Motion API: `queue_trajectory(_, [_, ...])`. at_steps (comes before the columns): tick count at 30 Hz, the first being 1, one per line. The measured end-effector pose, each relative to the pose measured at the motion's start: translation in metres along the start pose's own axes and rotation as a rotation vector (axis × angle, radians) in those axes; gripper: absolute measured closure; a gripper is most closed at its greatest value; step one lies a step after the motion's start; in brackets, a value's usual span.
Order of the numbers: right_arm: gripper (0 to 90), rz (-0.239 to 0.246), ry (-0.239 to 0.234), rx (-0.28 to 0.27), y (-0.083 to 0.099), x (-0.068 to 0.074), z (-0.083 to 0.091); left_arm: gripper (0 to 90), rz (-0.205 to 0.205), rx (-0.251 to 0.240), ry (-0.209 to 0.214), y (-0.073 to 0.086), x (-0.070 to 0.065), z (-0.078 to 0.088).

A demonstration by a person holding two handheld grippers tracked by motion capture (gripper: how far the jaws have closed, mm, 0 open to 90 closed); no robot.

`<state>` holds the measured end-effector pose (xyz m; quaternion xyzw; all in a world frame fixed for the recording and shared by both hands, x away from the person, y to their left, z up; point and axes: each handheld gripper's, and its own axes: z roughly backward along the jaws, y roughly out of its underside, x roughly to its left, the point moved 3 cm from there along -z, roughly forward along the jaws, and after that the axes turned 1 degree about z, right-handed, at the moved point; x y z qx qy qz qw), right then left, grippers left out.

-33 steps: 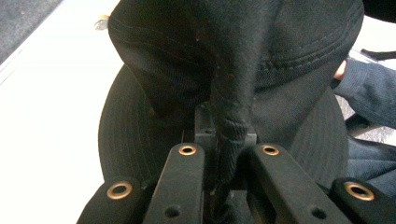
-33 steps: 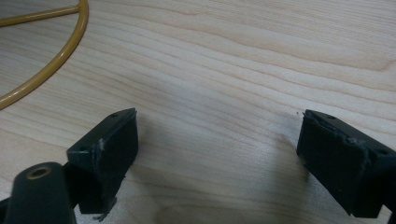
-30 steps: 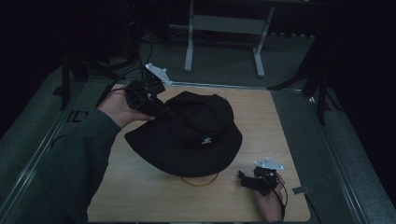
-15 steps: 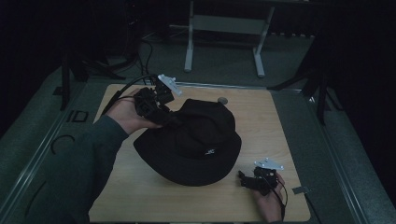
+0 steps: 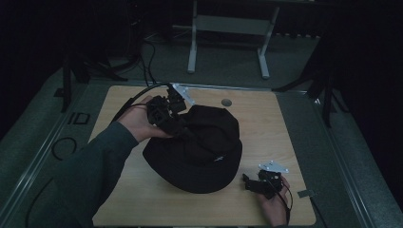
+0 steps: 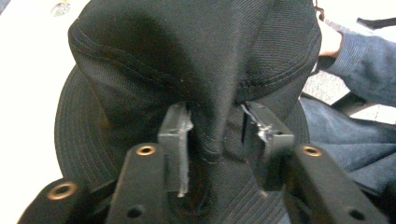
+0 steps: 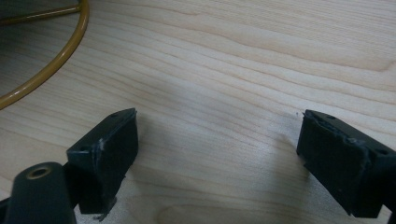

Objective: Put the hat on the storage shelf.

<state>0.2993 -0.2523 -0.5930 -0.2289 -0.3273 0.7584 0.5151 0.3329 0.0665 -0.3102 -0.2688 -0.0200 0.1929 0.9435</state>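
Hat (image 5: 199, 152) now lies nearer the tabletop's right edge, its crown pinch slackening as the left gripper (image 5: 183, 132), jaws just opening, lets go, while the right gripper (image 5: 248, 183) rests spread and empty near the front right corner.

- On the floor mat (image 5: 28, 156) left of my table (image 5: 142, 199), the pale letters "ID" (image 5: 79, 118) can be read.
- Below them on the same mat is a ring-shaped outline (image 5: 64, 147); whether it is a letter or a sign, I cannot tell.
- My black hat (image 5: 199, 152) bears a small white mark (image 5: 218, 159) on its crown; it is too small to read.
- In my two gripper views I can read no text.
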Motion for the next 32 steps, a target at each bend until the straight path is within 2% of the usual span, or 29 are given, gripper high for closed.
queue_trajectory(4, [12.5, 0.0, 0.0, 0.0, 0.0, 0.0, 0.0, 53.7, 0.024, -0.016, 0.013, 0.001, 0.002, 0.002])
queue_trajectory(9, [12.5, 0.0, 0.0, 0.0, 0.0, 0.0, 0.0, 41.3, 0.042, -0.037, -0.03, 0.003, 0.004, 0.006])
queue_trajectory(15, [12.5, -0.001, 0.0, 0.0, 0.0, 0.0, 0.0, 29.2, 0.069, -0.035, -0.07, 0.004, 0.008, 0.012])
queue_trajectory(20, [12.4, -0.001, 0.0, 0.0, 0.0, 0.0, 0.0, 26.3, 0.095, -0.049, -0.086, 0.007, 0.013, 0.015])
queue_trajectory(25, [12.5, 0.0, 0.0, 0.0, 0.0, 0.0, 0.0, 27.2, 0.108, -0.065, -0.062, 0.014, 0.018, 0.019])
queue_trajectory(32, [12.5, 0.0, 0.0, 0.0, 0.0, 0.0, 0.0, 30.4, 0.135, -0.1, -0.069, 0.025, 0.023, 0.031])
